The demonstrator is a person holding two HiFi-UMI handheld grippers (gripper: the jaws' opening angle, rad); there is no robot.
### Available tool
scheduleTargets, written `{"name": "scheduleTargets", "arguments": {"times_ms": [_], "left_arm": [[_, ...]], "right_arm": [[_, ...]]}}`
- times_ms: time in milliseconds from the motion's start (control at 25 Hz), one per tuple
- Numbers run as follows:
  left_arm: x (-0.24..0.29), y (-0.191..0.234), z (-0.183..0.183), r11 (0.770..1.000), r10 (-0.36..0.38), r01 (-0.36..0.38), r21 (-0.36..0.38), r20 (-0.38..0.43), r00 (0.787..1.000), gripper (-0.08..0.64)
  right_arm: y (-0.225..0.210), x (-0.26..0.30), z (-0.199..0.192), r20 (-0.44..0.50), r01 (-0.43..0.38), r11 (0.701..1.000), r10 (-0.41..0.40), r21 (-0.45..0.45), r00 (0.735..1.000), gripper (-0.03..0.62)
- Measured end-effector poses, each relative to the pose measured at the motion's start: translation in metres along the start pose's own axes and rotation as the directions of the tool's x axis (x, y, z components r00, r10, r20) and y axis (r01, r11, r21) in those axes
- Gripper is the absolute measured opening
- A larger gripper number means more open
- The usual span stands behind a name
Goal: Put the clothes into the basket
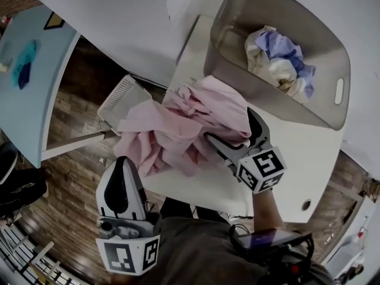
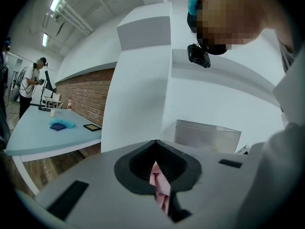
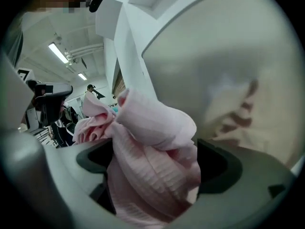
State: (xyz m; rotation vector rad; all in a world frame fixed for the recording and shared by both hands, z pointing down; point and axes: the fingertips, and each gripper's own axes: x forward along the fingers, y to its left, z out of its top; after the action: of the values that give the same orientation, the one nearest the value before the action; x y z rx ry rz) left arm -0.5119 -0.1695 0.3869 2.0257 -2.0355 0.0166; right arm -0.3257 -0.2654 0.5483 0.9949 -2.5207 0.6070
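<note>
Pale pink ribbed garment (image 1: 178, 132), translucent grey basket (image 1: 231, 52), lilac-blue and cream bundle (image 1: 279, 58), white bench (image 1: 297, 153), my jaws grey with black pads, brown wood floor (image 1: 65, 212), light blue table (image 1: 35, 111) upper left.

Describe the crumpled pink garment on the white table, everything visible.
The crumpled pink garment is soft, ribbed-looking fabric, bunched in loose folds on the white table beside the translucent grey plastic basket, not in it. Its left part reaches past the table edge. The left gripper is shut on a thin pinch of it; a thick bunch lies between the right gripper's open jaws.
</note>
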Motion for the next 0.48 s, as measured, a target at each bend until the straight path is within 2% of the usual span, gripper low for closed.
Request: {"name": "scheduleTargets", "arguments": {"times_ms": [200, 320, 400, 480], "left_arm": [[0.015, 0.019, -0.014, 1.0, 0.025, -0.025, -0.008, -0.035, 0.999, 0.008], [0.02, 0.025, -0.021, 0.999, 0.033, -0.034, -0.012, -0.051, 0.998, 0.008], [0.022, 0.028, -0.023, 0.999, 0.036, -0.037, -0.014, -0.06, 0.998, 0.008], [0.023, 0.031, -0.023, 0.999, 0.037, -0.038, -0.015, -0.063, 0.997, 0.008]], "right_arm": [[0.001, 0.022, -0.009, -0.01, -0.061, 0.993, 0.062, 0.097, 0.998, 0.546], [0.002, 0.028, -0.008, -0.01, -0.08, 0.993, 0.081, 0.089, 0.997, 0.526], [0.008, 0.03, -0.006, -0.002, -0.096, 0.993, 0.096, 0.072, 0.995, 0.426], [0.015, 0.031, -0.003, 0.023, -0.111, 0.991, 0.11, 0.07, 0.994, 0.297]]}}
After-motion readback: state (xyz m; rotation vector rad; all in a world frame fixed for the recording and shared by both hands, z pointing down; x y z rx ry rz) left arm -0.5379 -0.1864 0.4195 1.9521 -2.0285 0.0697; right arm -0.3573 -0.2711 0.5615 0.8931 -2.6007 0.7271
